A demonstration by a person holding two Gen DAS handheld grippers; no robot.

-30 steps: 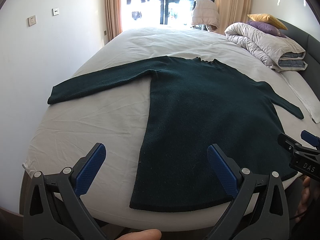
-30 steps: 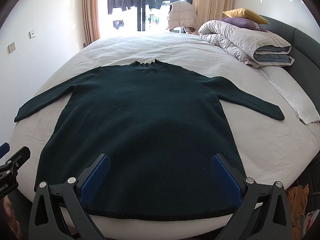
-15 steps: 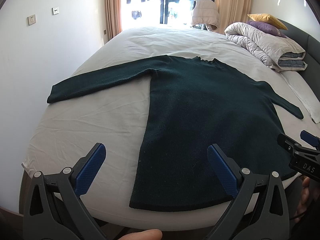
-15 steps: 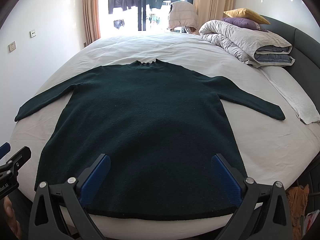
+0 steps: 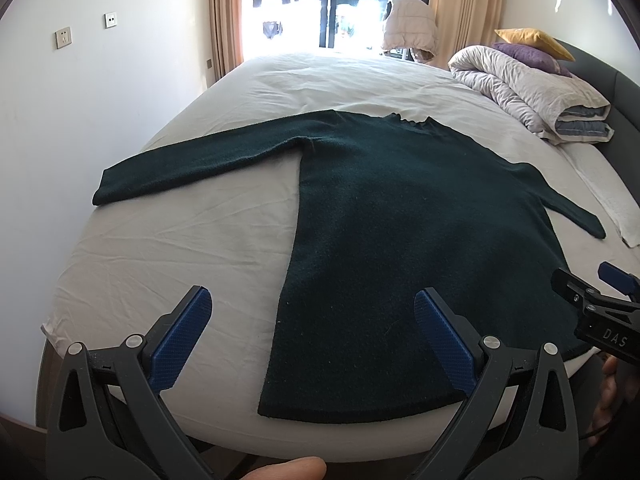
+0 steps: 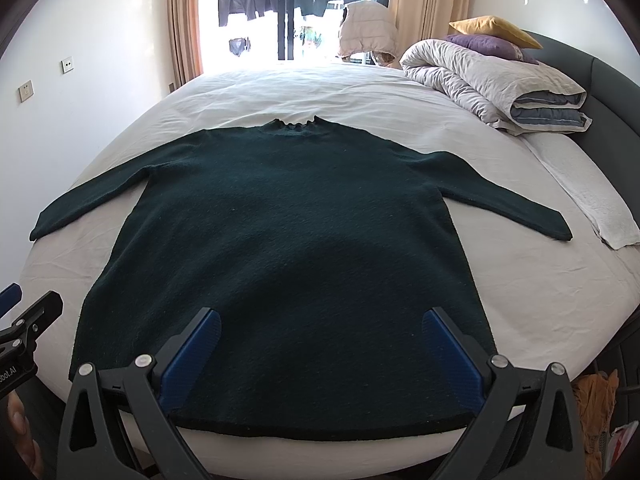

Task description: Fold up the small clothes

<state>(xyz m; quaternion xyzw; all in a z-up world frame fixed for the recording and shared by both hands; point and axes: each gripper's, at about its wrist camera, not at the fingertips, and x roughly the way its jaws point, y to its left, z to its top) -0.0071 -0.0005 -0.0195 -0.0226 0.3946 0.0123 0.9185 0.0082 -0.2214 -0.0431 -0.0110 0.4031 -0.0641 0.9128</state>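
Note:
A dark green knitted sweater (image 5: 400, 216) (image 6: 288, 240) lies flat on the white bed sheet (image 5: 180, 248), both sleeves spread out, its hem at the near edge of the bed. My left gripper (image 5: 312, 304) hovers open above the hem's left corner, nothing between its blue pads. Over the middle of the hem my right gripper (image 6: 320, 328) is open too and holds nothing. Each gripper shows at the edge of the other's view: the right gripper (image 5: 596, 312) at far right, the left gripper (image 6: 24, 320) at far left.
A folded grey duvet (image 6: 492, 84) with purple and yellow pillows lies at the back right against a dark headboard (image 6: 600, 80). A white towel (image 6: 592, 200) lies along the right side. A bright window with curtains and a padded jacket (image 6: 366, 28) are beyond the bed.
Nothing has visibly moved apart from a very slight drift of both views; the sweater lies as before and both grippers stay open.

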